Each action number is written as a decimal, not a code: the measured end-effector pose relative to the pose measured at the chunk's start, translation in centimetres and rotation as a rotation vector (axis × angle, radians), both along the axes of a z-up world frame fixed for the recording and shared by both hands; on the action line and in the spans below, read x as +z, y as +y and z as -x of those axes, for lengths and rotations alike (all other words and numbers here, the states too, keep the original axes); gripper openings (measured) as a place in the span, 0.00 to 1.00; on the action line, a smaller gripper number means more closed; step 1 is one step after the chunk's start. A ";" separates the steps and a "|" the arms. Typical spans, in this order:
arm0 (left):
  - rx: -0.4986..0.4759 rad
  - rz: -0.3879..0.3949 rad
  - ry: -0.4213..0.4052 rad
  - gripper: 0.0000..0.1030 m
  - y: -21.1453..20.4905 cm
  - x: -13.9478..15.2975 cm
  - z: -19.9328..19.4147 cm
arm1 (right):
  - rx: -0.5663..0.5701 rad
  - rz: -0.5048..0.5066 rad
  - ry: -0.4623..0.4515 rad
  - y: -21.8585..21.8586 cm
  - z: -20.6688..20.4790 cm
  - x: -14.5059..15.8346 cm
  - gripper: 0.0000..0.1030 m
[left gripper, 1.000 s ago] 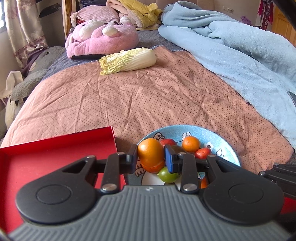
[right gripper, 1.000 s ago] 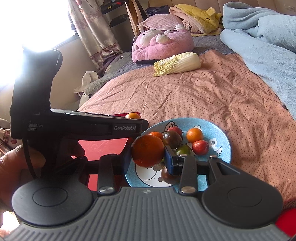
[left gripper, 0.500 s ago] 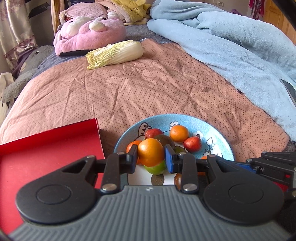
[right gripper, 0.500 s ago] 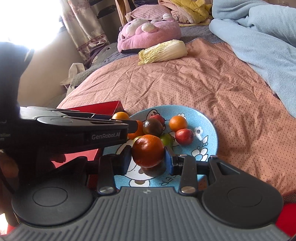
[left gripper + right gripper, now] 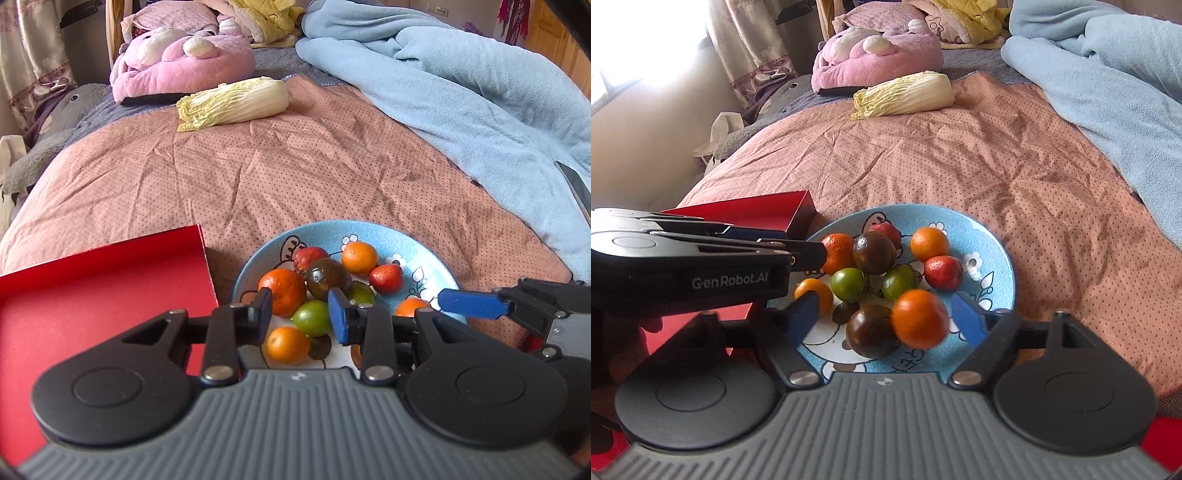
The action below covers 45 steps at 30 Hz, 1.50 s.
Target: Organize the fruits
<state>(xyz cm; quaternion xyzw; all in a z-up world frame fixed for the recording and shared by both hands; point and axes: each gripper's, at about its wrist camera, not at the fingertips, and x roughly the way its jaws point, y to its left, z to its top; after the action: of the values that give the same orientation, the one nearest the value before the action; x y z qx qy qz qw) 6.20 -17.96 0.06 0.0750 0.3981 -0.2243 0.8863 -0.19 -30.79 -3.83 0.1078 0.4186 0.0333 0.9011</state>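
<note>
Orange fruit [image 5: 919, 318] sat loose btwn wide-spread right gripper [image 5: 888, 314] fingers, over blue plate [image 5: 997, 254]; left gripper [image 5: 300, 309] parted, holding nothing.

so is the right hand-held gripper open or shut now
Open: the right hand-held gripper has its blue fingers spread wide, and the orange sits loose between them.
</note>
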 end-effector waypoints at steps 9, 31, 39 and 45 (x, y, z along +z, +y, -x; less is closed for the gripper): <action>0.014 0.007 -0.001 0.36 0.6 0.4 0.1 | 0.001 -0.017 -0.015 -0.2 0.6 1.8 0.97; 0.028 0.001 -0.012 0.51 0.8 1.4 1.9 | 0.044 0.009 0.004 1.2 2.6 3.9 1.00; 0.006 0.030 -0.099 0.86 1.7 2.9 4.5 | 0.035 0.010 0.005 0.6 4.5 4.8 1.00; 0.008 -0.038 -0.106 0.86 2.4 2.9 5.9 | 0.029 0.011 0.031 0.0 6.2 4.8 1.00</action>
<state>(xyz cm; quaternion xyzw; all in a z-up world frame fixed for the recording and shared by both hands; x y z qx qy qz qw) 0.30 -15.58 2.96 0.1020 0.3553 -0.2091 0.9053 -6.36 -30.78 0.99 0.0971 0.4344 0.0422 0.8945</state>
